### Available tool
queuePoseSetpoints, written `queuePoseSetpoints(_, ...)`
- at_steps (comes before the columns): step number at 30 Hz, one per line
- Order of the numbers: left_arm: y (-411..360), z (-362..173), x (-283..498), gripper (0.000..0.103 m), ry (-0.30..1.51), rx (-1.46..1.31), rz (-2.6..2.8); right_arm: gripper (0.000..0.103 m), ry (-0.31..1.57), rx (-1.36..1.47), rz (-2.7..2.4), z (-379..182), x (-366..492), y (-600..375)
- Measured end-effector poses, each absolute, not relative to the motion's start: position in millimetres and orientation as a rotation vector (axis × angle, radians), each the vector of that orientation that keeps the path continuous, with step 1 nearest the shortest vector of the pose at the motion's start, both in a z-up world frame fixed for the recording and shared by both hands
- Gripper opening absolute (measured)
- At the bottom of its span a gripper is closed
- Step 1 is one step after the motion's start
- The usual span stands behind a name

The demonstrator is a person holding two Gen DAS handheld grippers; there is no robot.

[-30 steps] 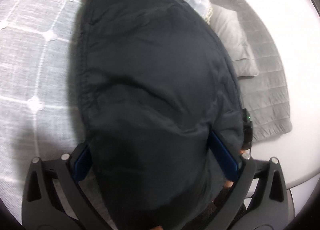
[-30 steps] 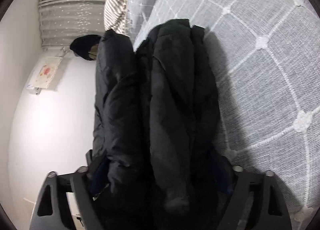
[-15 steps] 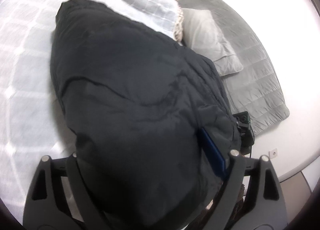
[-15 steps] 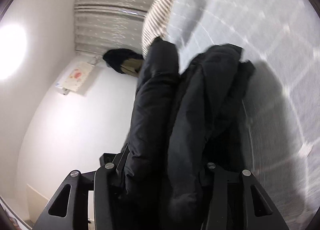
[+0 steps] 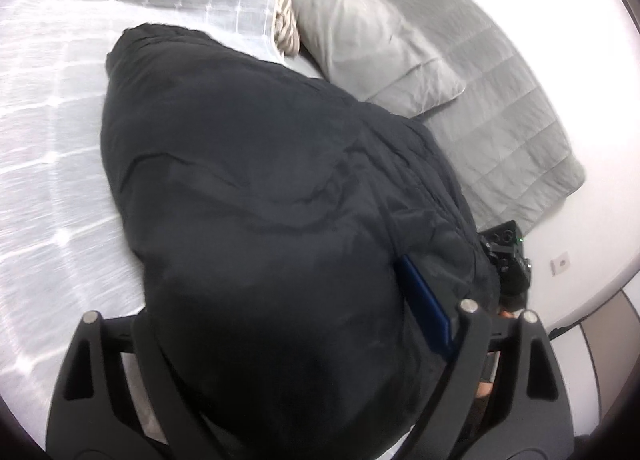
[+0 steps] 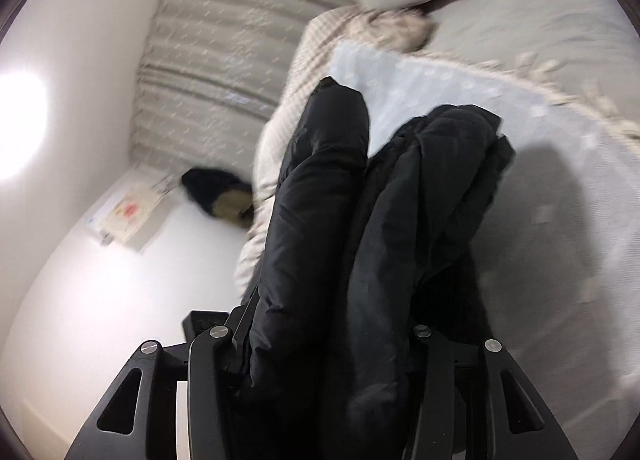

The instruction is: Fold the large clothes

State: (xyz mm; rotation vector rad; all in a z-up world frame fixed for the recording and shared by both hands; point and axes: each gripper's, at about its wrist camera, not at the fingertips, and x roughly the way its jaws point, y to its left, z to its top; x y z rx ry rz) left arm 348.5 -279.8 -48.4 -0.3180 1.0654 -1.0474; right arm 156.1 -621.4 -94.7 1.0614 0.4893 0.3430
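The left wrist camera is looking steeply down, very close over the black padded jacket (image 5: 260, 200) toward a grey pillow (image 5: 372, 36). The right wrist camera is facing along the jacket (image 6: 360, 228), nearly level, toward what is probably a curtain (image 6: 216, 56). Both are sharing the bedspread (image 5: 48, 148).

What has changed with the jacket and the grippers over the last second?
Both grippers closed in on the black jacket: the right gripper now clamps a bunched fold, and the left gripper pinches a wide bundle. The jacket has lifted and swung across the bed. The pillow is unmoved.
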Motion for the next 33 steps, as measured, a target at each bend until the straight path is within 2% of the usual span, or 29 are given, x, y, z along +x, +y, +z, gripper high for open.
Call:
queuePoseSetpoints(4, -288.9, -72.5, 355.1, 0.100, 1.116, -0.295, -1.023, 0.053, 0.562, 1.130, 0.256, -130.4, 145.6, -640.2)
queuePoseSetpoints(8, -273.1, -79.5, 357.7, 0.101, 1.159, -0.337, -1.003, 0.067, 0.609, 1.144, 0.201, -147.2, 140.6, -640.3)
queuePoseSetpoints(17, -245.5, -55.2, 342.4, 0.102, 1.209, -0.214, -0.871, 0.078, 0.678, 0.967, -0.004, -88.2, 112.8, -609.7)
queuePoseSetpoints(26, -209.3, -31.6, 286.7, 0.102, 1.063, -0.052, -0.672, 0.085, 0.720, 0.717, -0.172, -40.7, 64.9, -552.8)
queuePoseSetpoints(33, -196.5, -16.2, 236.5, 0.103, 0.961, 0.029, -0.487, 0.085, 0.760, 0.506, -0.319, -33.5, 51.6, -491.5)
